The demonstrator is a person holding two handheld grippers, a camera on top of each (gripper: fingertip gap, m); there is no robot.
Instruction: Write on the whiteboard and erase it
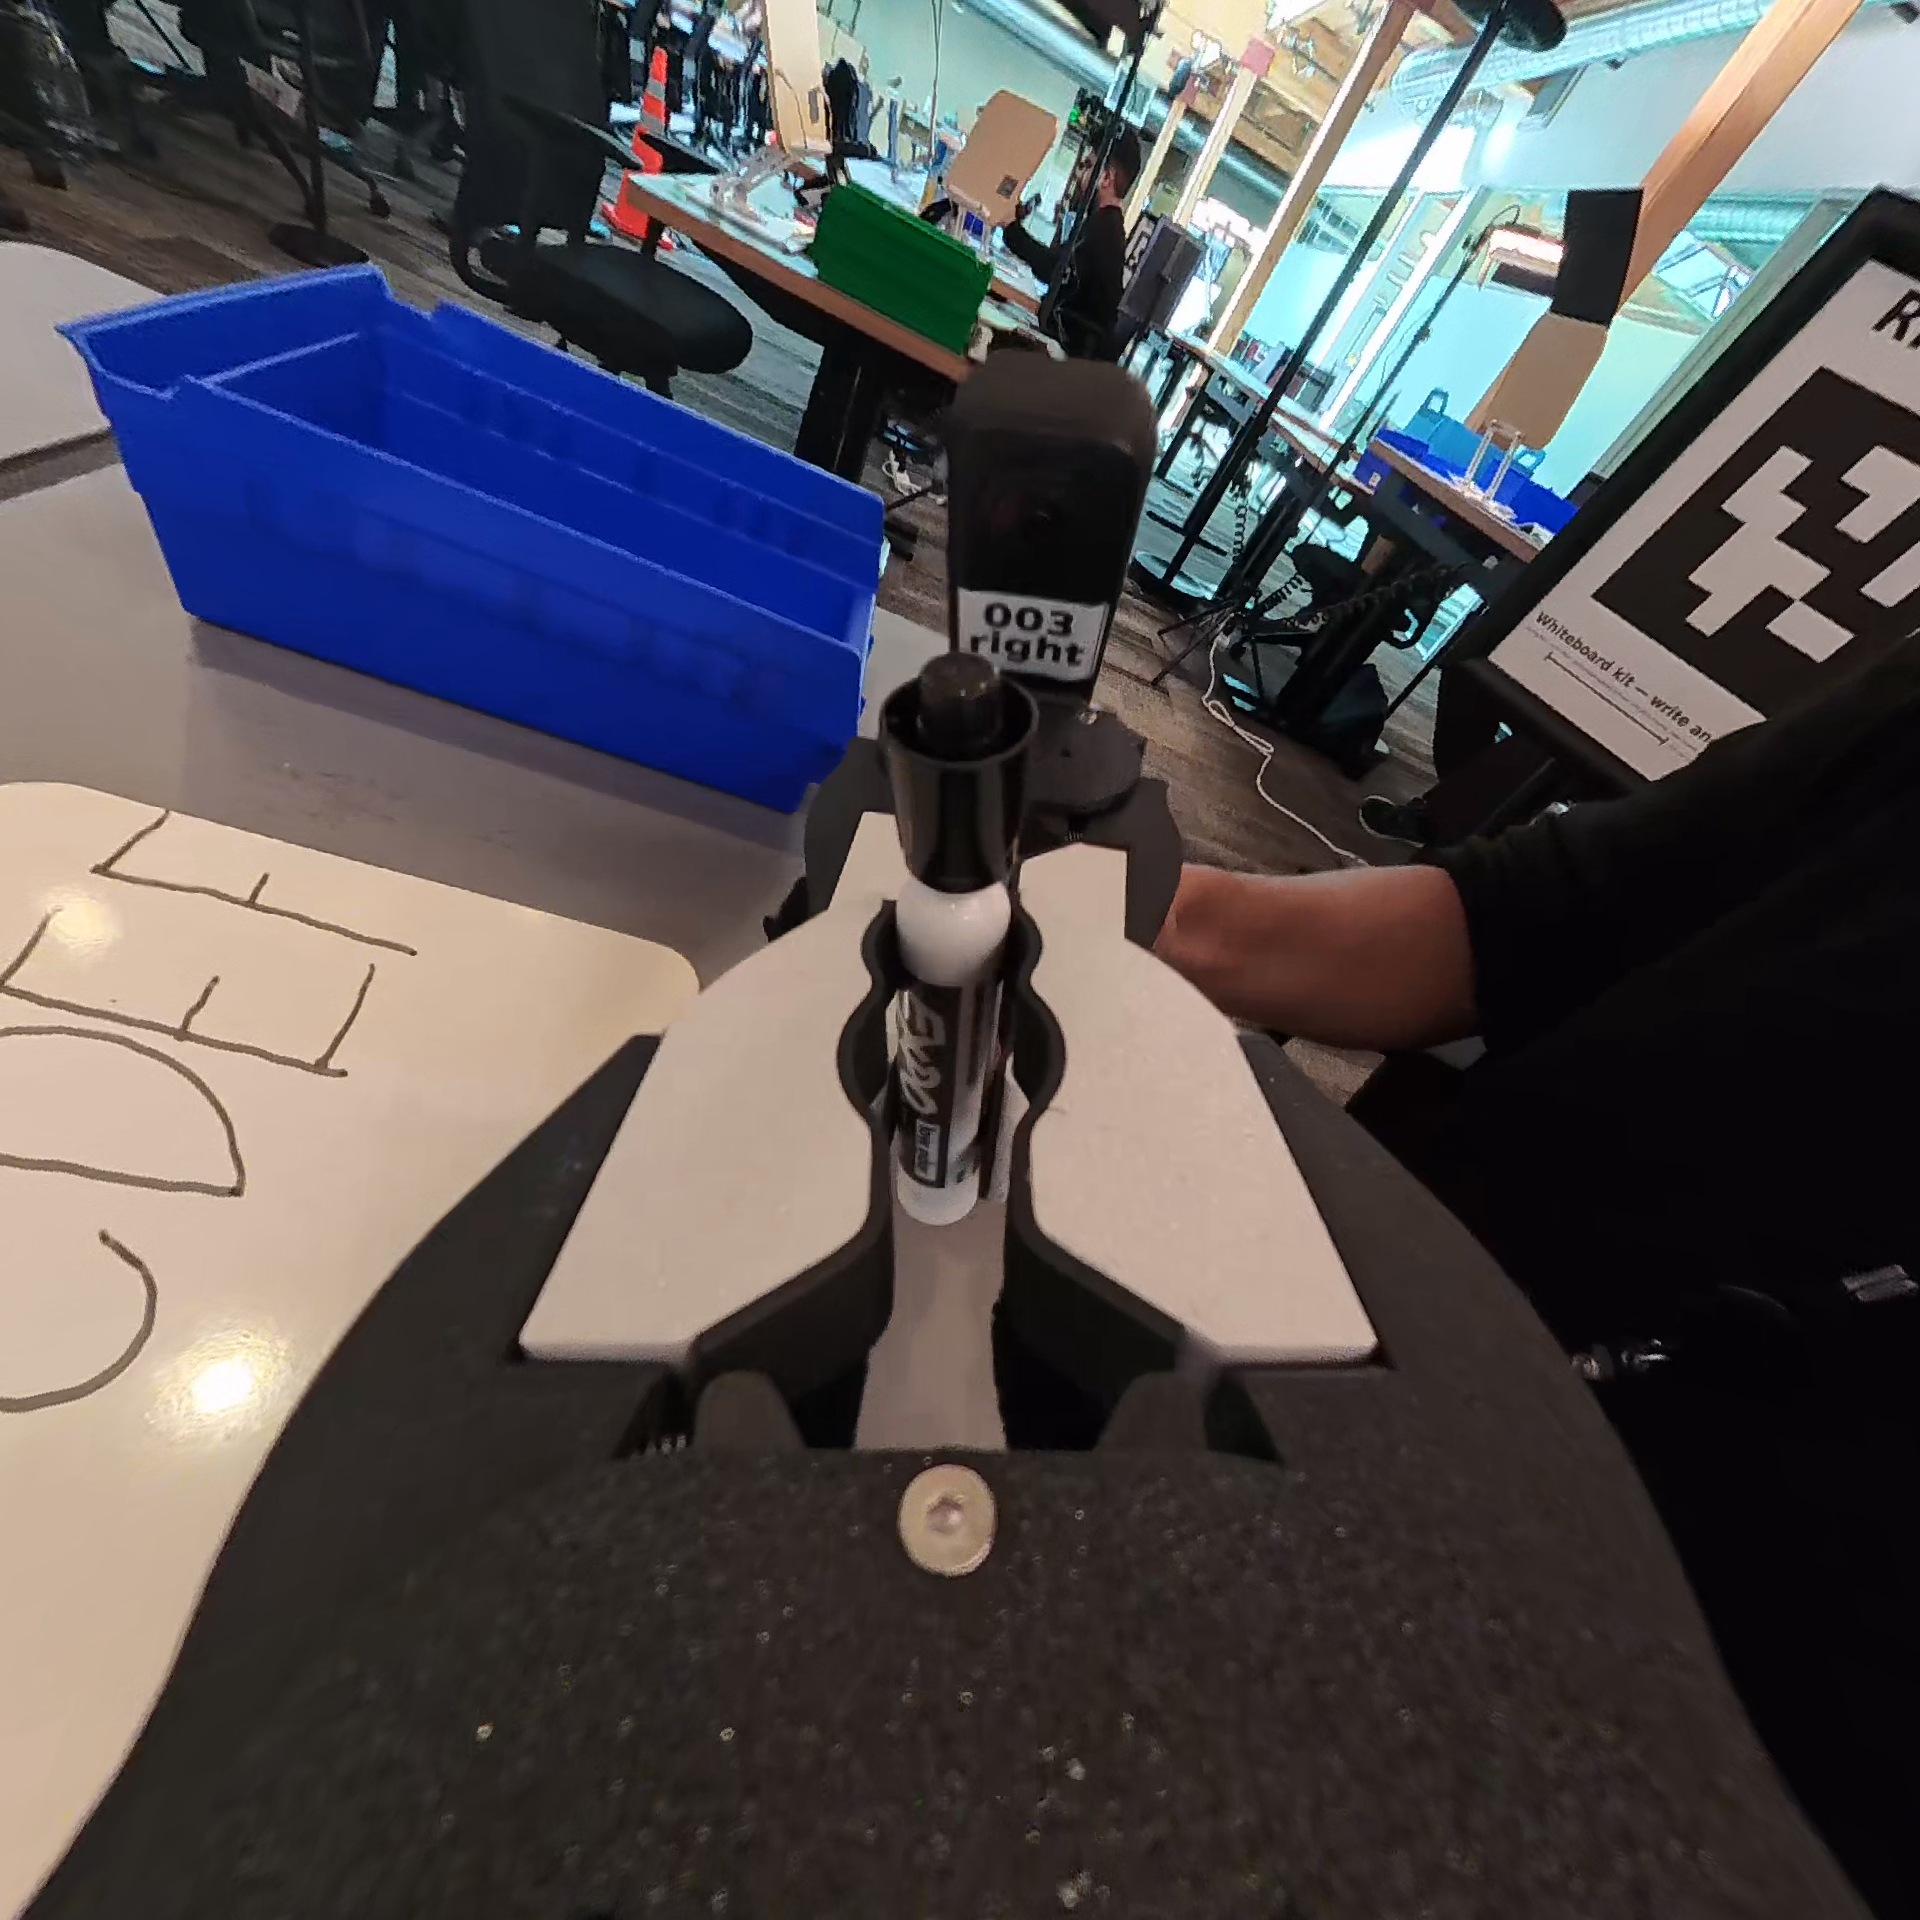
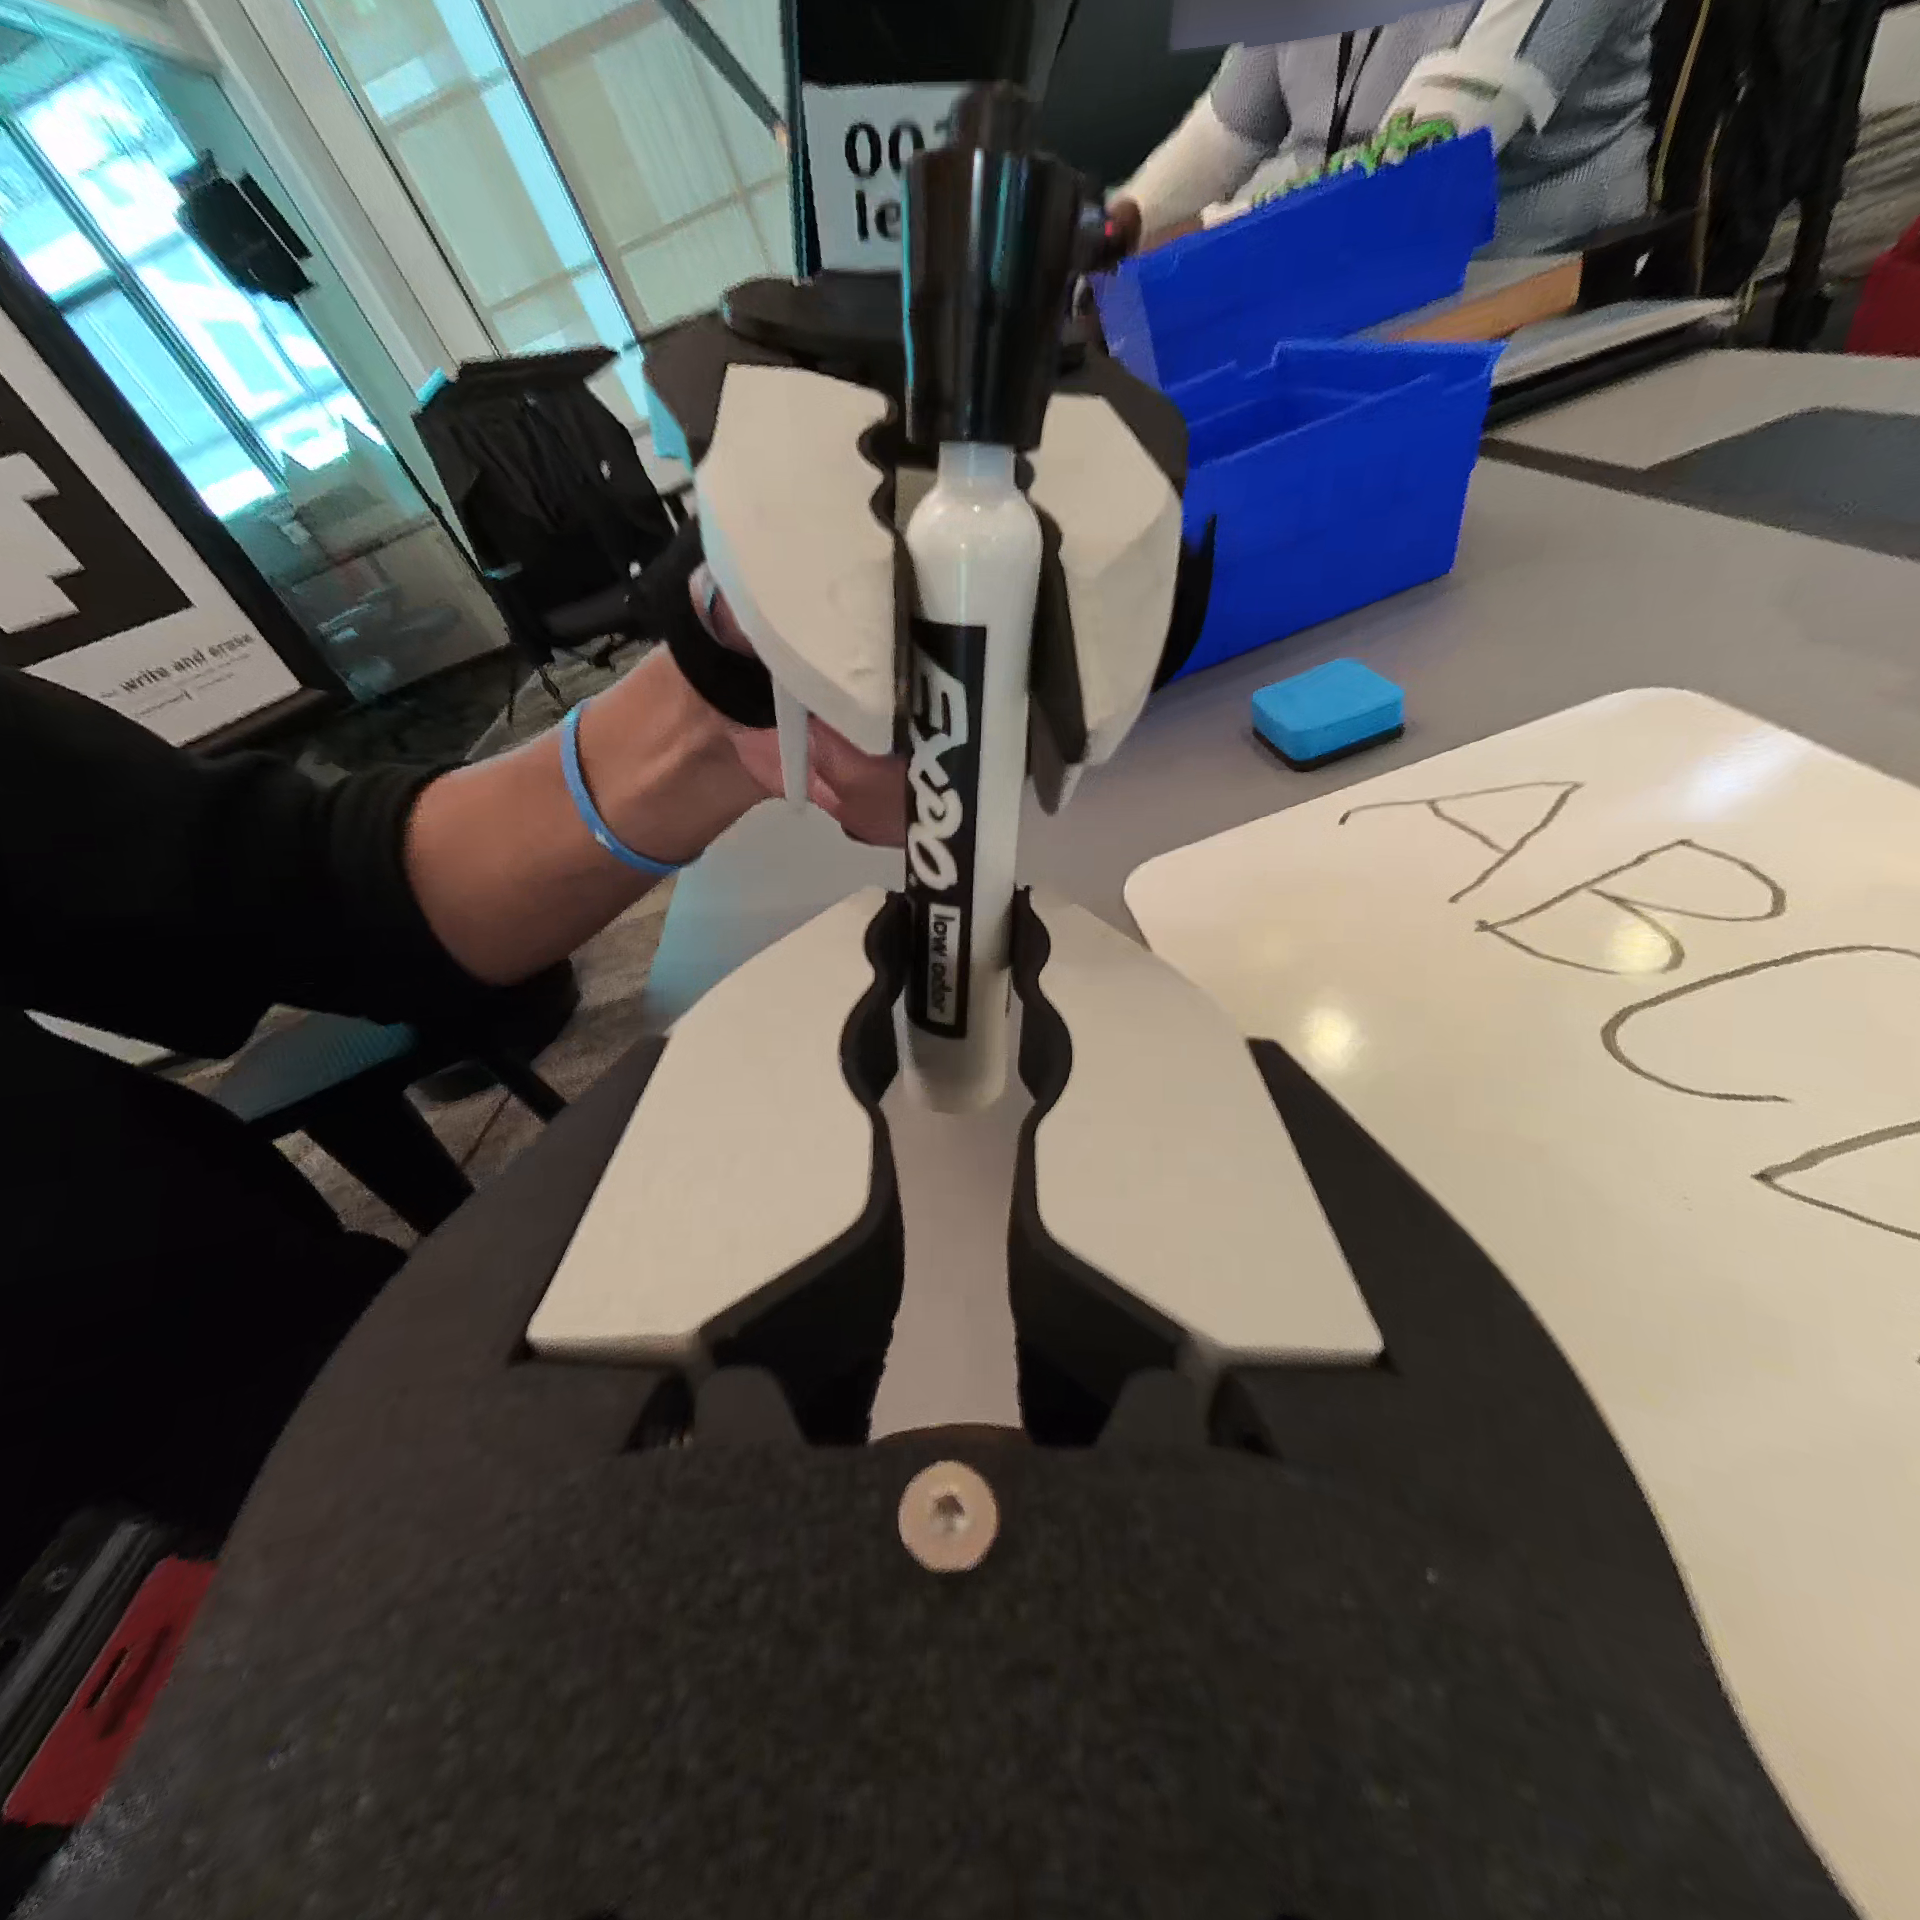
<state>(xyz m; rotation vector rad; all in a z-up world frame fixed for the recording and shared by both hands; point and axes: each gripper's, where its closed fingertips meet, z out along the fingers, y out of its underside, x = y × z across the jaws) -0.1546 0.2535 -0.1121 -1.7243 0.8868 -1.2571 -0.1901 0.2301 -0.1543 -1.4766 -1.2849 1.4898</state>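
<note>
Both hand-held grippers clamp one marker [image 2: 961, 748] held in the air beside the whiteboard [image 2: 1558, 1039]: left [image 1: 948, 1049] and right [image 2: 951, 997] at opposite ends. Writing looks done, capping underway; next, the eraser [image 2: 1327, 712] on the counter [image 2: 1714, 499].

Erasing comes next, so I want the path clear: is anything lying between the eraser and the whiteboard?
Nothing visible does. The eraser sits on bare table just past the whiteboard corner; the blue bin stands behind it, not between. The left gripper and right gripper both hold the marker.
</note>
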